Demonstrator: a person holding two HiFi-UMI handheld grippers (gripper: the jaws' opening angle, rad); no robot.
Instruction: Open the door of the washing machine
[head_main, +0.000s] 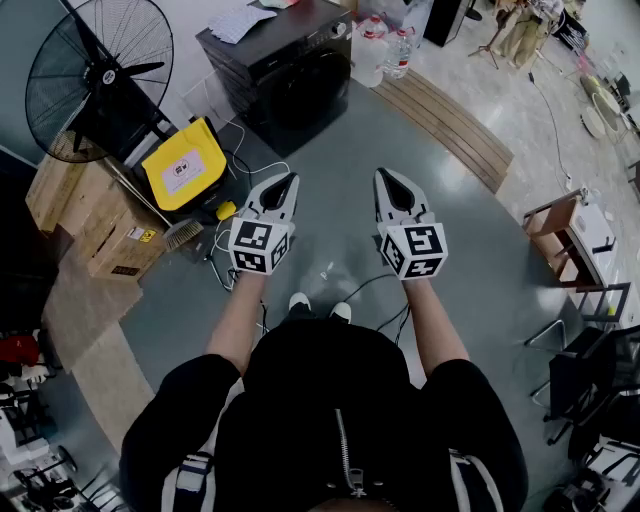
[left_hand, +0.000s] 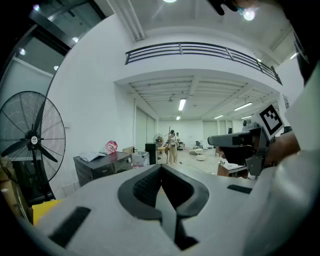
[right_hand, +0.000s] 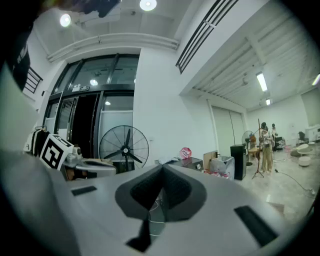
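Head view: I hold my left tool (head_main: 288, 182) and right tool (head_main: 386, 178) level, side by side above the grey floor (head_main: 330, 235), both clenched on nothing. Farther ahead, well apart from both, the dark washing machine (head_main: 295, 75) stands near the fan (head_main: 95, 75).

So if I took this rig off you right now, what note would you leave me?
Left claw: shut, empty, held out in front.
Right claw: shut, empty, alongside the left one.
Washing machine: the dark box ahead across the floor, well beyond both claws. Its door looks closed.
Done: nothing yet; neither claw touches the machine.
Left: walk up, get a claw on the door, pull it open.
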